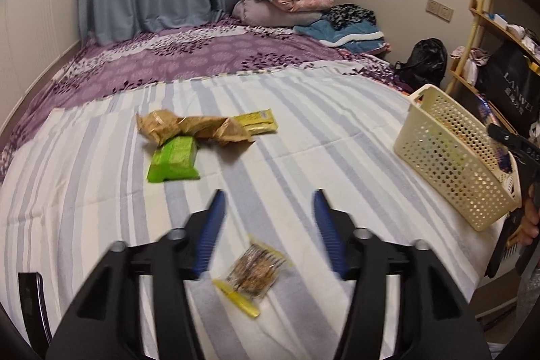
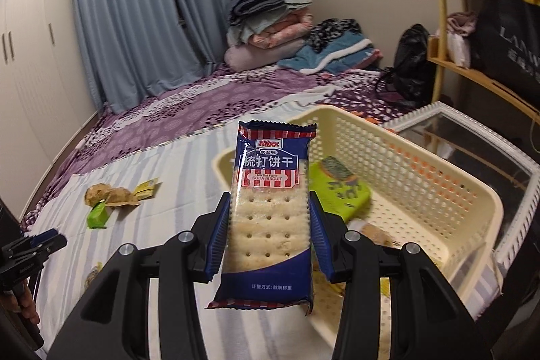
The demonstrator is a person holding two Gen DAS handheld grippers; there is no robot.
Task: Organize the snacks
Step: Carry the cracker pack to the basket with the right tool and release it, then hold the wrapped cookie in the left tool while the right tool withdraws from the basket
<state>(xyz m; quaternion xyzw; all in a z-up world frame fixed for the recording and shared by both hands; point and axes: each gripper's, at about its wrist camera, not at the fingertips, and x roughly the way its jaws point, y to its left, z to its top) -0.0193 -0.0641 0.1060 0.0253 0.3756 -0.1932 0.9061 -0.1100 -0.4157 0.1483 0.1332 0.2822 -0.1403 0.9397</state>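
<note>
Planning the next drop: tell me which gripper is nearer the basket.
Right. The right gripper, holding the biscuit pack, sits at the basket rim; the left gripper hovers over the bedsheet away from it.

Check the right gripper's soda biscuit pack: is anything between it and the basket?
Nothing visible blocks it. The right gripper holds the soda biscuit pack upright at the cream basket's near rim. The basket is open-topped; a green packet already lies inside, with bare floor beside it.
</note>
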